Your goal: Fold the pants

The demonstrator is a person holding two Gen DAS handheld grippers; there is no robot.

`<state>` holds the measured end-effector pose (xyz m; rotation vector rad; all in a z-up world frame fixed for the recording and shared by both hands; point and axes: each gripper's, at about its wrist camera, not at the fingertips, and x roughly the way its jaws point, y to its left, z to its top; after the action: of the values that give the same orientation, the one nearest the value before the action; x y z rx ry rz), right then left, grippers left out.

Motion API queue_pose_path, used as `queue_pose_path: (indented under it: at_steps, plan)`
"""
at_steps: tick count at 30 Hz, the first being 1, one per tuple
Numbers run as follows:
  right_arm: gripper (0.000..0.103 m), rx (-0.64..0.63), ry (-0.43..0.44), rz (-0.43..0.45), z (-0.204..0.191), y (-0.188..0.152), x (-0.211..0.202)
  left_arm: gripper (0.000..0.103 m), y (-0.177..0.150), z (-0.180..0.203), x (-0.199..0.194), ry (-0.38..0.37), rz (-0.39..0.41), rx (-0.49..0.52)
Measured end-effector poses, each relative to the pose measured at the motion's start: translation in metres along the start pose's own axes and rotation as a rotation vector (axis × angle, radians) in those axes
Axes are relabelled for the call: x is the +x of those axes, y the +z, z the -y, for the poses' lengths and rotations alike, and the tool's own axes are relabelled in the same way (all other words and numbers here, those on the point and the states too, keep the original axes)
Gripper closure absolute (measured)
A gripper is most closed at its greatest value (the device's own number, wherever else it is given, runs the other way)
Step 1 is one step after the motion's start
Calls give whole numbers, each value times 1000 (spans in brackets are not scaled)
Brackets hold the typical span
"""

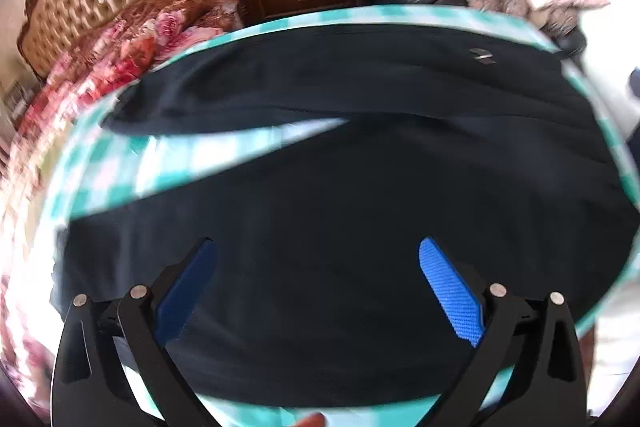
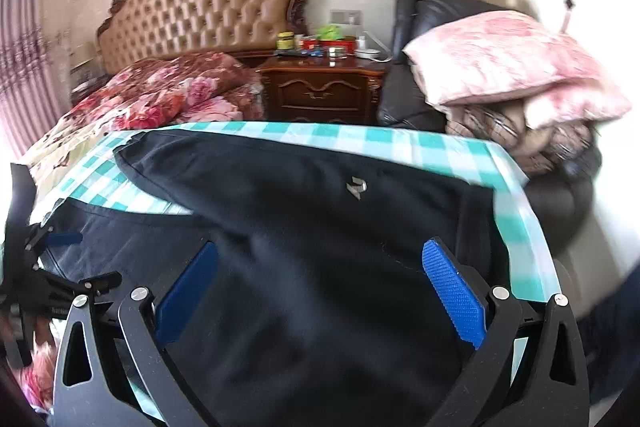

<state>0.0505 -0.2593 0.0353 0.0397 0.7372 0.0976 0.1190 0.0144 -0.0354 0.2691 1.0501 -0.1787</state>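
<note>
The pants (image 1: 340, 187) lie spread, legs apart, on the checked tablecloth (image 1: 192, 155); left gripper (image 1: 318, 259) and right gripper (image 2: 320, 263) hover above, both splayed wide, empty.

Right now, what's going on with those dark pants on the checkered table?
A person holds a two-finger gripper in each hand above dark pants spread flat on a table with a teal checkered cloth. The left gripper and the right gripper are both open, gripping nothing. The legs lie apart in a V, with cloth showing between them. No fold shows yet.
</note>
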Motion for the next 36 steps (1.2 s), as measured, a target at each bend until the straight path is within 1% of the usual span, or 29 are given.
queue_pose_path:
  at_steps: [2,4,6,7,8,10,11,13,14,15,16,17,18,20,21,22,24,25,26,27,28,29,30,31,32,33,34,35,36]
  plan:
    - [4,10,41,-45,16,19,27,2,26,-17,18,68,-33,-13]
    - [5,29,114,-100,33,38,59,2,52,-34,32,65,-61,-33]
    - [5,29,125,-152,45,54,94,2,84,-56,48,56,-90,-51]
    - [5,2,136,-181,48,62,111,2,100,-66,55,57,-94,-61]
    - [5,-26,143,-206,52,69,127,2,112,-73,59,47,-93,-63]
    - [5,-70,163,-261,60,82,165,2,138,-88,69,-27,-82,-55]
    - [5,-95,189,-297,64,88,186,2,152,-93,73,-46,-70,-48]
    - [6,-122,218,-354,73,91,215,2,171,-97,80,-4,-24,-31]
    - [6,-138,231,-398,77,92,234,2,181,-98,86,6,16,-1]
    - [7,-150,240,-431,79,92,246,2,189,-98,89,-13,57,43]
    - [7,-173,247,-476,82,90,260,2,196,-96,93,-47,94,100]
    - [7,-188,249,-501,84,90,269,2,199,-92,96,-54,102,139]
    - [7,-211,253,-536,85,88,279,2,205,-90,103,-46,102,173]
    - [6,-271,254,-579,84,84,293,2,214,-87,117,-71,83,222]
    - [4,-304,269,-573,82,83,293,2,216,-87,124,-90,68,244]
    - [4,-341,286,-573,81,83,296,2,221,-86,133,-99,52,284]
    - [4,-358,320,-582,83,83,295,2,225,-82,141,-103,73,332]
    - [11,-366,334,-581,85,83,294,2,226,-81,145,-127,72,355]
    - [20,-375,343,-570,87,84,292,2,229,-81,153,-180,36,385]
    - [40,-364,363,-557,93,86,288,2,229,-78,159,-215,7,405]
    - [55,-322,400,-561,99,88,285,2,231,-76,166,-229,-16,422]
    - [59,-304,411,-559,102,89,283,2,235,-76,175,-222,-42,443]
    - [68,-307,426,-549,105,87,278,2,236,-72,181,-224,-61,457]
    - [72,-307,432,-542,106,89,277,2,239,-73,187,-231,-75,466]
    - [74,-302,444,-530,107,89,274,2,243,-74,191,-237,-80,472]
    - [80,-303,454,-510,107,89,269,2,248,-75,194,-243,-80,478]
    - [94,-311,445,-483,107,90,263,2,252,-77,196,-255,-75,483]
    - [94,-306,448,-457,109,93,257,3,258,-78,197,-277,-68,502]
    - [94,-305,454,-436,108,95,250,11,262,-79,197,-287,-60,526]
